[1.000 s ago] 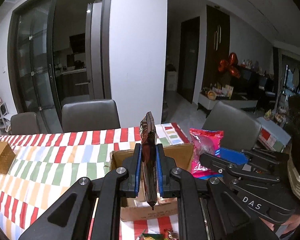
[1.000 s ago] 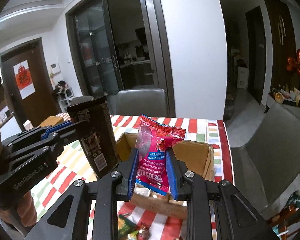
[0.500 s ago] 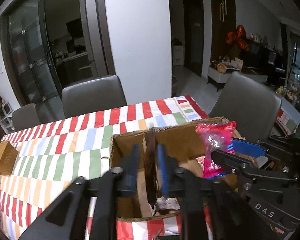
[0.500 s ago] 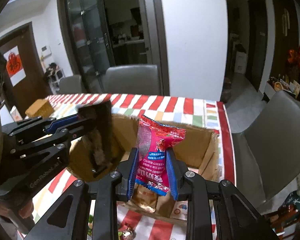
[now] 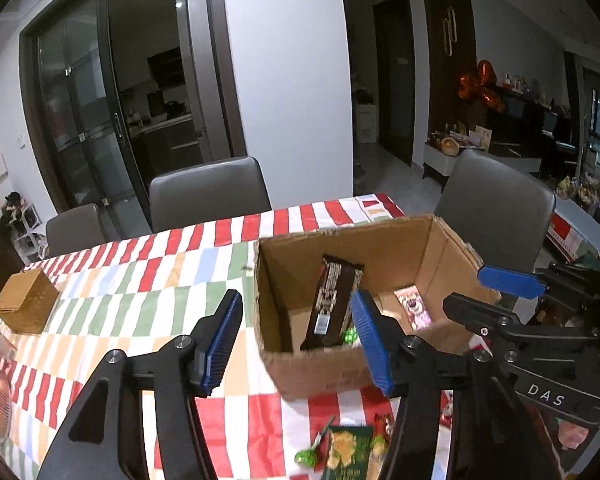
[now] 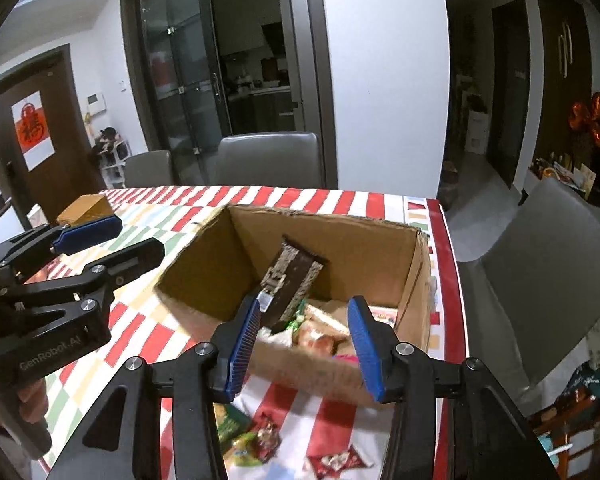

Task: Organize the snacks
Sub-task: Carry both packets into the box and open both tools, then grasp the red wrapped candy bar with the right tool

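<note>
Your left hand-held gripper (image 5: 296, 340) and right hand-held gripper (image 6: 304, 344) are both opening, with nothing clamped between the jaws. The dark brown snack bar (image 5: 332, 304) leans inside the open cardboard box (image 5: 384, 252) on the striped table (image 5: 140, 280), among other packets. Several loose wrapped snacks (image 6: 260, 436) in front of the box remain to pack. The grippers read "DAS" and "GenRobot.AI".

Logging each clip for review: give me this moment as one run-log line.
left tongs: opening, empty | right tongs: opening, empty | brown snack pack: upright inside cardboard box | loose snacks: on table before box
</note>
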`<state>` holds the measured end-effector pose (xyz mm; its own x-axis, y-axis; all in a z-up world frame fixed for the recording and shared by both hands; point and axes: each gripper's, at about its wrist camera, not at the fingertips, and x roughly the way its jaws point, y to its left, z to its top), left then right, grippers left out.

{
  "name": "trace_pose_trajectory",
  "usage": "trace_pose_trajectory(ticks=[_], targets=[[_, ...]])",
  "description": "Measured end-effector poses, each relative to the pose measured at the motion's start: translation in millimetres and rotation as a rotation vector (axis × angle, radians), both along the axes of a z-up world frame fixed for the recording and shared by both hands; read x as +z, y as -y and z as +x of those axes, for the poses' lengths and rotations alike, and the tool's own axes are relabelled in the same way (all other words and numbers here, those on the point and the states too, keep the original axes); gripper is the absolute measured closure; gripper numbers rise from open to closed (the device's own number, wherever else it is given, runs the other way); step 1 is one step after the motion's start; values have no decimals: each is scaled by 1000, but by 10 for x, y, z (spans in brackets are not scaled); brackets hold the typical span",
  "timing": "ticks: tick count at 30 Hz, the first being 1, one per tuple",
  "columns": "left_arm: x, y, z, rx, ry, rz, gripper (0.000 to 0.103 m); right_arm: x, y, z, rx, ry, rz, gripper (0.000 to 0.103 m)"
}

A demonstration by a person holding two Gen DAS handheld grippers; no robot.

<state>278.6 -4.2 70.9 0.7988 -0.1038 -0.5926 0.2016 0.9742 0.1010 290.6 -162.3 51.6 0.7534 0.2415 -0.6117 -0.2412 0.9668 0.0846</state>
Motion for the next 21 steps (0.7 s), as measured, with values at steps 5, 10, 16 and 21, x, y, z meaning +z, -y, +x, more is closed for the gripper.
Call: trace_pose_trajectory(ticks=[5,10,16,21], targets=[[-56,-50,-257,-3,-8,-2,46,-38,-59,-207,28,4,4,56],[-156,-71,-458,-3,-19,11,46,-115,-134,-409,46,5,-12,56],[-373,-44,-701,-14,-45,40,45,-306,-140,-595,59,-23,-21,56],[-596,-7,-852,-29,-84,44,45,-563,-59,-720,45,-80,-24,56]])
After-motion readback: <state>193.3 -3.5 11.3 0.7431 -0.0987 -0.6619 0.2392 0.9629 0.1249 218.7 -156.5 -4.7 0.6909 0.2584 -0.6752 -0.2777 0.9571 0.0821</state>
